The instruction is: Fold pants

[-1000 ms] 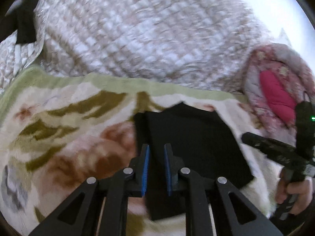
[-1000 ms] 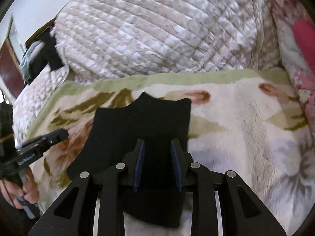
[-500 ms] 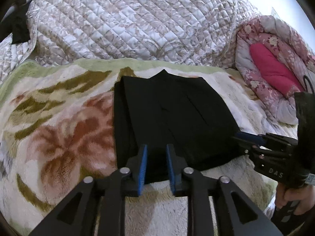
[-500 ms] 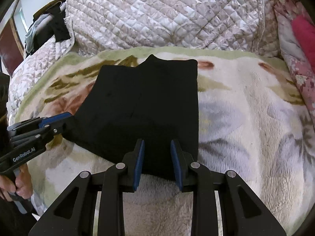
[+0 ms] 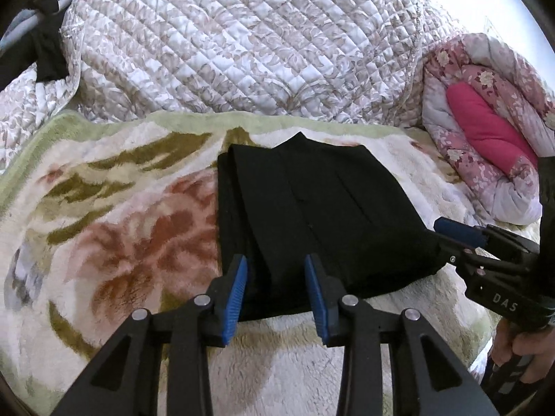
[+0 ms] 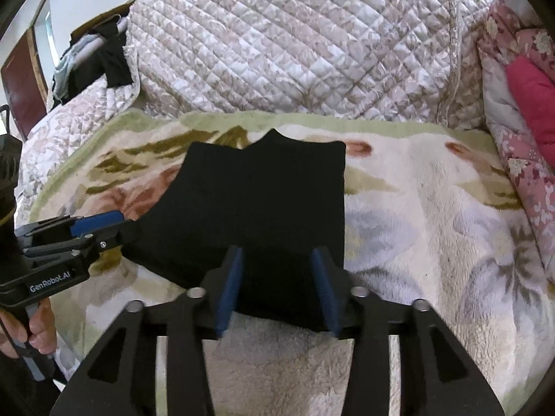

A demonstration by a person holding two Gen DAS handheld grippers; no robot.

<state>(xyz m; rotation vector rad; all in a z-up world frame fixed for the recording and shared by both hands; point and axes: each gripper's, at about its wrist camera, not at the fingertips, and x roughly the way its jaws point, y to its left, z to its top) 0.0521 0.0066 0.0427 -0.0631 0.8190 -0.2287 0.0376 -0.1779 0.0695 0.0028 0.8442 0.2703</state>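
Note:
The black pants (image 5: pixel 312 215) lie folded in a flat rectangle on the flowered fleece blanket (image 5: pixel 121 215). They also show in the right wrist view (image 6: pixel 263 208). My left gripper (image 5: pixel 276 291) is open and empty, just above the near left edge of the pants. My right gripper (image 6: pixel 277 287) is open and empty over the near right edge. Each gripper shows in the other's view: the right one (image 5: pixel 461 239) beside the pants' right corner, the left one (image 6: pixel 100 228) beside their left corner.
A quilted beige cover (image 5: pixel 242 45) is heaped behind the blanket. A rolled pink flowered quilt (image 5: pixel 485 131) lies at the right. Dark clothes (image 6: pixel 104 59) hang at the back left. The blanket (image 6: pixel 433 225) runs on to the right of the pants.
Both grippers have opened wider and let go of the pants, and have drawn back to the near edge. The pants now lie flat on the blanket.

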